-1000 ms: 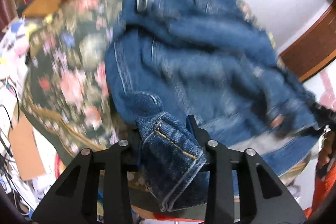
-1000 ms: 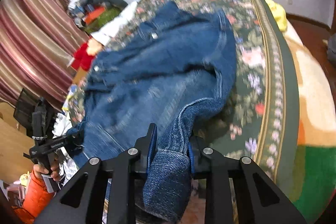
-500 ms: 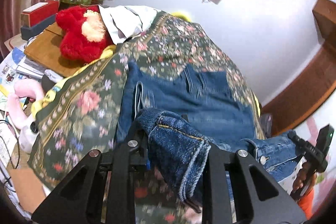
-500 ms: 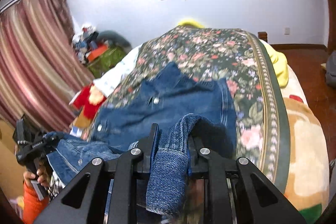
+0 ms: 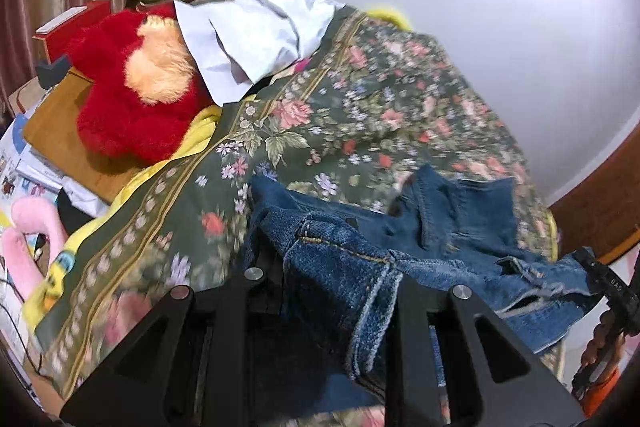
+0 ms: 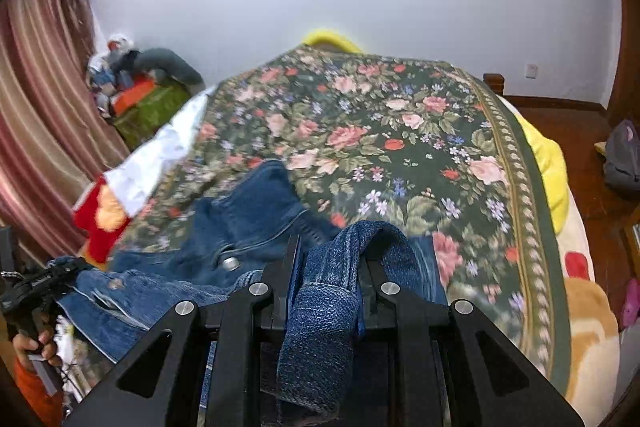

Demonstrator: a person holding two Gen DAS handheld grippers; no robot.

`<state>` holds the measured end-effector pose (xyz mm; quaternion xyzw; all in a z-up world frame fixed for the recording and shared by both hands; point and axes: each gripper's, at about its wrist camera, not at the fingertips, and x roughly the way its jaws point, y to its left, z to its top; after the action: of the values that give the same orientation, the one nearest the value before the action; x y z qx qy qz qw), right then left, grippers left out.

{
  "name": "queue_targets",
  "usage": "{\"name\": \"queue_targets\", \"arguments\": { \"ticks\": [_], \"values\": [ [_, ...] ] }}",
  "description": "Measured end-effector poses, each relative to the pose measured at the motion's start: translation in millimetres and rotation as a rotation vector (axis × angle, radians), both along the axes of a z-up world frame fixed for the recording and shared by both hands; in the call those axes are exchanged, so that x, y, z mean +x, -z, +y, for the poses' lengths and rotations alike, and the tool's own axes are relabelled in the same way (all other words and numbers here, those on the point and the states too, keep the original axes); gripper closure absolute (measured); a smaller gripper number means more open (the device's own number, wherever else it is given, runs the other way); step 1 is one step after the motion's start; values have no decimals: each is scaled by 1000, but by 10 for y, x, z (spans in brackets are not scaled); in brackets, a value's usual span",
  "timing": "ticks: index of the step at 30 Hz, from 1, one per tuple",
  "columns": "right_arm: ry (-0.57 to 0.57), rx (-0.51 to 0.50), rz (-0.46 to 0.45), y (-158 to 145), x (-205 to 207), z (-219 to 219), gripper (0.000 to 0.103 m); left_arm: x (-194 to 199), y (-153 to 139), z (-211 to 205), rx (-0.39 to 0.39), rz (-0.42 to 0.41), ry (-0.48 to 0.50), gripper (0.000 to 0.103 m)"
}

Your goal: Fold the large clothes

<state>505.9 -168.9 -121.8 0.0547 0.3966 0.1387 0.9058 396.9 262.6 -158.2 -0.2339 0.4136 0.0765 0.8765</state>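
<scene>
A blue denim jacket [image 5: 460,227] lies on the flowered green bedspread [image 5: 360,115], bunched low in the near part of both views. My left gripper [image 5: 332,267] is shut on a thick hem of the denim jacket, which hangs down between its fingers. My right gripper [image 6: 332,259] is shut on another fold of the denim jacket [image 6: 248,219], whose cuff drapes over the fingers. The right gripper also shows at the far right of the left wrist view [image 5: 608,291], and the left gripper at the far left of the right wrist view [image 6: 36,283].
A red plush toy [image 5: 132,95] and a white shirt [image 5: 256,35] lie at the bed's left edge by a wooden board. A yellow blanket [image 6: 552,167] shows along the bed's right side. Boxes and a striped curtain [image 6: 32,131] stand at the left wall.
Both grippers have carried their denim edges forward over the jacket, toward the far end of the bed. The spread-out jacket has folded onto itself and now lies bunched close below me.
</scene>
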Motion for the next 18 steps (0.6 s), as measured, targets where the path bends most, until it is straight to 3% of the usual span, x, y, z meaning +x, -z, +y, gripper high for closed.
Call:
{"name": "queue_targets", "arguments": {
  "ticks": [4, 7, 12, 18],
  "values": [
    [17, -41, 73, 459, 425, 100, 85, 353, 412, 88, -9, 87, -23, 81],
    [7, -65, 115, 734, 558, 117, 85, 477, 641, 75, 33, 125, -15, 80],
    [-29, -51, 117, 781, 549, 59, 84, 543, 704, -47, 150, 144, 22, 79],
    [-87, -121, 158, 662, 390, 74, 84, 513, 623, -58, 139, 172, 77, 77]
  ]
}}
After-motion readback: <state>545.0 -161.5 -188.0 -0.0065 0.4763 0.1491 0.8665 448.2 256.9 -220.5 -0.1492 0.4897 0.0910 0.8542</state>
